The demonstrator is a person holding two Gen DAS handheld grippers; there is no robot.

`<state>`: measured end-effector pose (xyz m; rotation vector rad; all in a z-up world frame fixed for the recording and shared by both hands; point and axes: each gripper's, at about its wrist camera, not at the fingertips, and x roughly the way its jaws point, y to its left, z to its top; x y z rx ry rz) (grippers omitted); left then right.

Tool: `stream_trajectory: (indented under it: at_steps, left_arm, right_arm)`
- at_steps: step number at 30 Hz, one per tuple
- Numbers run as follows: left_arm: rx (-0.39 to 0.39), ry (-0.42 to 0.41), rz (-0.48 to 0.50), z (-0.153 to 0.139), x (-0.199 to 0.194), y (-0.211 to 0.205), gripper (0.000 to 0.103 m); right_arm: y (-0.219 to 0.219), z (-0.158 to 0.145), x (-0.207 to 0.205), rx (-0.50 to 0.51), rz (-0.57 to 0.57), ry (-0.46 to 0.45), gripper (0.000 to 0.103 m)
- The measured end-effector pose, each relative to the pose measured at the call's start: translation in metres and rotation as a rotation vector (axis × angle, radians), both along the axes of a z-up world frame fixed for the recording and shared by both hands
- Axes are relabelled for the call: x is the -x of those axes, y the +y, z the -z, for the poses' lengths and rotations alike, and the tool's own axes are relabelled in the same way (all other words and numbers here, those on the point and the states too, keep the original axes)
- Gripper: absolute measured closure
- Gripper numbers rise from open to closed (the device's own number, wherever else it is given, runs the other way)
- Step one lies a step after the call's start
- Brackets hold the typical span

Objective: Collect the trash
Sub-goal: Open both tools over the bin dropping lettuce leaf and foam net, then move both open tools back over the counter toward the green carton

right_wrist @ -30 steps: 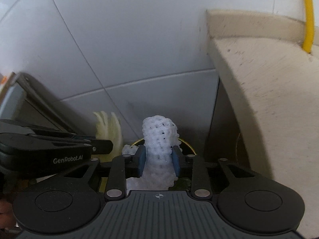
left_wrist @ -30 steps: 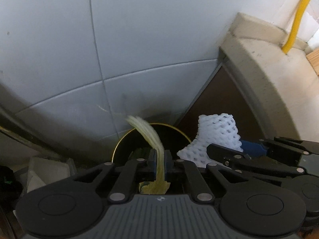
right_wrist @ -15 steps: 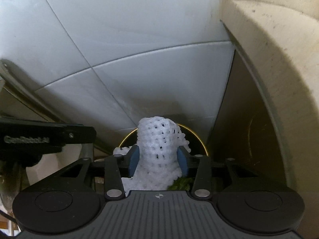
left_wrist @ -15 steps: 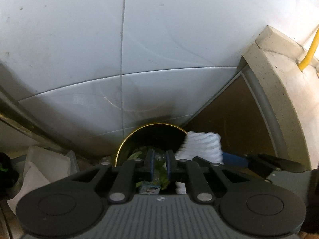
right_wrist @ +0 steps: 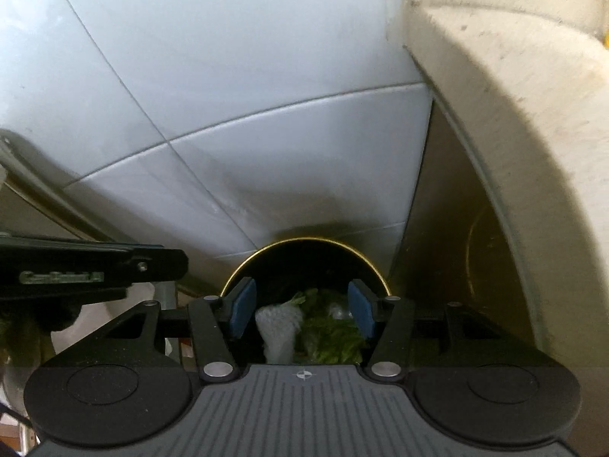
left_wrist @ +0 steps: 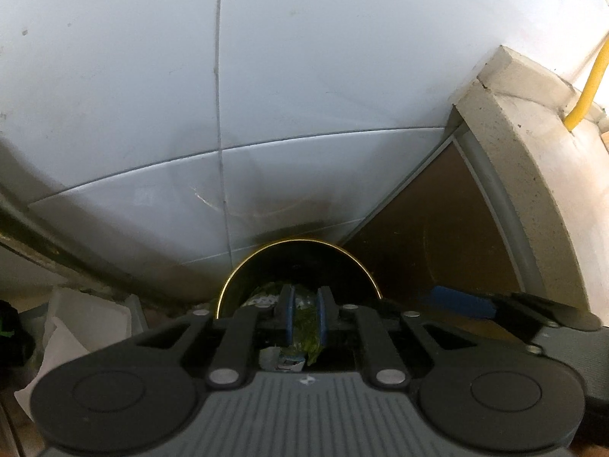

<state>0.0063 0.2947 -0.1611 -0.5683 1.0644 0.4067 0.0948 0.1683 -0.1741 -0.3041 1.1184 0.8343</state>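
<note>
A dark round bin with a gold rim (left_wrist: 300, 243) (right_wrist: 304, 240) stands below both grippers, against the tiled wall. Green leaves (right_wrist: 331, 337) and a white foam net (right_wrist: 278, 323) lie inside it. My right gripper (right_wrist: 300, 299) hangs over the bin's mouth. Its jaws are opening, and the net lies loose below them, touching neither pad. My left gripper (left_wrist: 304, 295) is over the same bin, shut to a thin slit with nothing in it; only leaves (left_wrist: 306, 321) show through. The right gripper's blue pad (left_wrist: 460, 299) shows at the right of the left wrist view.
White wall tiles (left_wrist: 304, 76) rise behind the bin. A beige stone ledge (left_wrist: 533, 160) with a yellow cable (left_wrist: 588, 83) curves on the right, above a brown panel (left_wrist: 437, 236). A white crumpled sheet or bag (left_wrist: 76, 327) lies left of the bin.
The pale yellow strip has left my left gripper and is out of sight. My right jaws spread apart and the foam net dropped from them into the bin.
</note>
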Motion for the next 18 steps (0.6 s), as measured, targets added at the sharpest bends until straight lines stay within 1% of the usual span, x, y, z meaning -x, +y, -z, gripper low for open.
stream_trajectory:
  at_steps: [2,4,9,12,15,16,17,18]
  left_arm:
    - [-0.006,-0.006,-0.002,-0.001,0.001,0.000,0.095]
    - [-0.013,-0.018,-0.001,-0.004,0.001,0.000,0.095]
    - [-0.029,-0.062,0.001,-0.013,0.004,-0.002,0.095]
    - [-0.035,-0.104,0.020,-0.021,0.006,-0.005,0.095]
    - [-0.058,-0.134,0.052,-0.028,0.007,-0.011,0.094]
    - [-0.069,-0.143,0.068,-0.031,0.007,-0.015,0.093]
    - [-0.074,-0.152,0.088,-0.033,0.007,-0.019,0.087]
    - [-0.077,-0.164,0.113,-0.036,0.007,-0.023,0.086]
  right_arm:
    - [-0.002,-0.007,0.002,-0.009,0.008,-0.006,0.041]
    - [-0.005,-0.016,0.004,-0.019,0.016,-0.013,0.037]
    - [-0.017,-0.046,0.012,-0.041,0.016,-0.054,0.035]
    - [-0.026,-0.067,0.017,-0.058,0.020,-0.091,0.031]
    - [-0.039,-0.088,0.019,-0.065,0.029,-0.132,0.030]
    - [-0.043,-0.094,0.020,-0.067,0.036,-0.144,0.030]
    - [-0.049,-0.100,0.021,-0.067,0.042,-0.159,0.029]
    - [-0.055,-0.106,0.022,-0.067,0.049,-0.175,0.028]
